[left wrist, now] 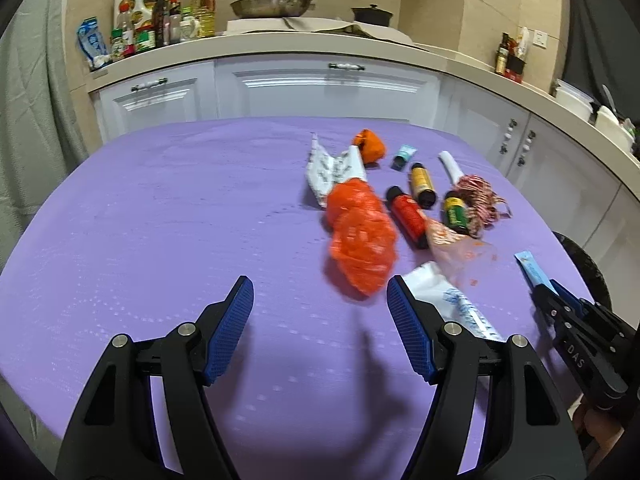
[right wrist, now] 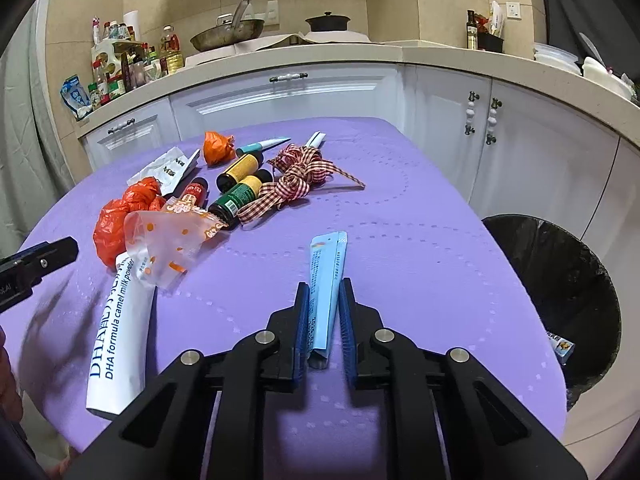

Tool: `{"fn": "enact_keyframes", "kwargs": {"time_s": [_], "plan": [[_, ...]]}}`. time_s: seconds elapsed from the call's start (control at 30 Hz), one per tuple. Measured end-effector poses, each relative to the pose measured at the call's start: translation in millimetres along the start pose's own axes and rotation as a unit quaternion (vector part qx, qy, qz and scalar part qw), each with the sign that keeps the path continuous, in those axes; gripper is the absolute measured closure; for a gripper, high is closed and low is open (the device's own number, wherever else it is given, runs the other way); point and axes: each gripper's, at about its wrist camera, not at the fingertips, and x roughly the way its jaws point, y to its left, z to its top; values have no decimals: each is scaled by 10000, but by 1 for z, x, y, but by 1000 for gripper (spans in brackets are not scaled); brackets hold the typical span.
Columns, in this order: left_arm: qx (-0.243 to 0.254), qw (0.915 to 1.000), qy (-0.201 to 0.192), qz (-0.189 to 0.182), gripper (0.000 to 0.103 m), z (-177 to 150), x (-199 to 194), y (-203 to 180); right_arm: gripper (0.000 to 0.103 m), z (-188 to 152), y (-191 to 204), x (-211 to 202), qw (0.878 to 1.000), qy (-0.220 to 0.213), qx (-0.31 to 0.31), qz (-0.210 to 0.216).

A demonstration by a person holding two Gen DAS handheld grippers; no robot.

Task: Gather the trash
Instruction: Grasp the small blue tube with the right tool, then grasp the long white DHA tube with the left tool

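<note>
From the left wrist camera, the left gripper hangs over the purple table with its blue fingers spread wide apart and nothing between them. A crumpled orange plastic bag lies just ahead of the fingertips, nearer the right-hand finger, blurred. Behind it sit a red bottle and a checked ribbon. Near the table's right edge, the right gripper pinches a light blue sachet.

From the right wrist camera, the right gripper has its fingers closed on the light blue sachet, which pokes forward between them. A white milk powder sachet lies toward the left edge. A black trash bin stands beside the table's right edge.
</note>
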Motion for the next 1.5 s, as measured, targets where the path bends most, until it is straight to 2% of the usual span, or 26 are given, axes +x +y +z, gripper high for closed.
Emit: {"fn": "enact_keyframes", "kwargs": {"time_s": [0.33, 0.43, 0.53, 0.6, 0.77, 0.93, 1.0, 1.13, 1.2, 1.3, 1.5], "plan": [[318, 9987, 58, -389, 34, -5, -7, -58, 87, -3, -29, -26, 9995, -240, 165, -95], [389, 9981, 60, -477, 26, -9, -10, -75, 87, -5, -40, -35, 9991, -322, 270, -95], [526, 9976, 28, -439, 26, -15, -9, -90, 87, -6, -50, -40, 9984, -384, 396, -88], [712, 9970, 102, -282, 26, -23, 0, -100, 87, -7, -54, -42, 9981, -410, 451, -80], [730, 9963, 407, -185, 26, -35, 10, -93, 87, -8, -55, -43, 9979, -430, 473, -40], [861, 9959, 277, -61, 41, -38, 1, -79, 87, -8, -48, -40, 9984, -396, 407, 13], [885, 9955, 311, -99, 54, -40, 1, -74, 87, -8, -45, -38, 9986, -373, 377, 35], [902, 9950, 338, -268, 70, -43, 1, -67, 87, -7, -37, -37, 9989, -354, 299, 34], [918, 9947, 305, -349, 84, -42, 0, -65, 87, -7, -34, -37, 9991, -341, 260, 18], [892, 9945, 299, -458, 91, -42, -1, -60, 87, -7, -31, -36, 9992, -322, 243, 22], [772, 9954, 223, -529, 95, -41, -5, -47, 87, -5, -25, -37, 9993, -333, 186, -38]]}}
